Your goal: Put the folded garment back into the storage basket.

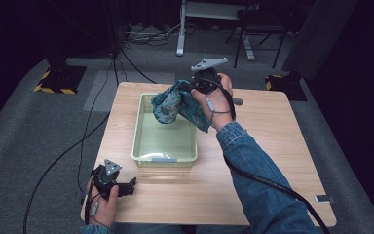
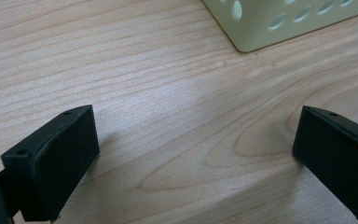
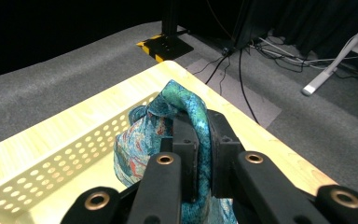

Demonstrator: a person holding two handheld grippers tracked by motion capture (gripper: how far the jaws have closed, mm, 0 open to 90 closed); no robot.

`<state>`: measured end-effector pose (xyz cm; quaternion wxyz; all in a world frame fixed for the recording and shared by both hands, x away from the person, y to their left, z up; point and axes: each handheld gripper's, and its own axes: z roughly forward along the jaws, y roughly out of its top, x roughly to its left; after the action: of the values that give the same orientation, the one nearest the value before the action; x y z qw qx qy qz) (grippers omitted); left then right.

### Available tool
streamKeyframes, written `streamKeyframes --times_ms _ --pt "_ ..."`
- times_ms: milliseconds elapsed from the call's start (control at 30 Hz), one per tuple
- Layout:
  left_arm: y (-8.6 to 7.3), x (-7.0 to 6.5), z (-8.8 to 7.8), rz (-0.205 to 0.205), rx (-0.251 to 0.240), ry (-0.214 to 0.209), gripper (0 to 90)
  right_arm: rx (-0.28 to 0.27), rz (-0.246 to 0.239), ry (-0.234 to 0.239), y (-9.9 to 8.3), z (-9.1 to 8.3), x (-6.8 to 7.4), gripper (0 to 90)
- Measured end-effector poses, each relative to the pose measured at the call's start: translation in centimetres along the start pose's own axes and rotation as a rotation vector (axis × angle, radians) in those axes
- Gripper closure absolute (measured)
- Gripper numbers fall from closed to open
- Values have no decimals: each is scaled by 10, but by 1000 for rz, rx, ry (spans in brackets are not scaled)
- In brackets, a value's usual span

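A teal patterned cloth [image 1: 177, 103] hangs in the air above the far right part of a pale green perforated basket [image 1: 142, 127]. My right gripper [image 1: 195, 87] is shut on the cloth's upper fold; in the right gripper view the cloth [image 3: 179, 105] bulges out above the black jaws and drapes down toward the basket's wall [image 3: 65, 158]. My left gripper [image 1: 131, 184] rests on the table near the front left corner, pointing right. Its jaws stand wide apart over bare wood with nothing between them, and a corner of the basket [image 2: 265, 25] lies ahead.
The wooden table [image 1: 272, 146] has bare room right of the basket and along its front. A small grey disc [image 1: 237, 102] lies at the far right and a small flat tag [image 1: 323, 198] at the front right edge. Cables run over the floor on the left.
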<state>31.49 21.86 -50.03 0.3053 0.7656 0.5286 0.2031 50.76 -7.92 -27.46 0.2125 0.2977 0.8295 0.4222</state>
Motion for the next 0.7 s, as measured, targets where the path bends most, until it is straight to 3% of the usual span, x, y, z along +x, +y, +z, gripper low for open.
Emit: streamKeyframes --times_ms 700 --pt "0 0 0 2 0 1 2 47 0 48 -7 20 15 832"
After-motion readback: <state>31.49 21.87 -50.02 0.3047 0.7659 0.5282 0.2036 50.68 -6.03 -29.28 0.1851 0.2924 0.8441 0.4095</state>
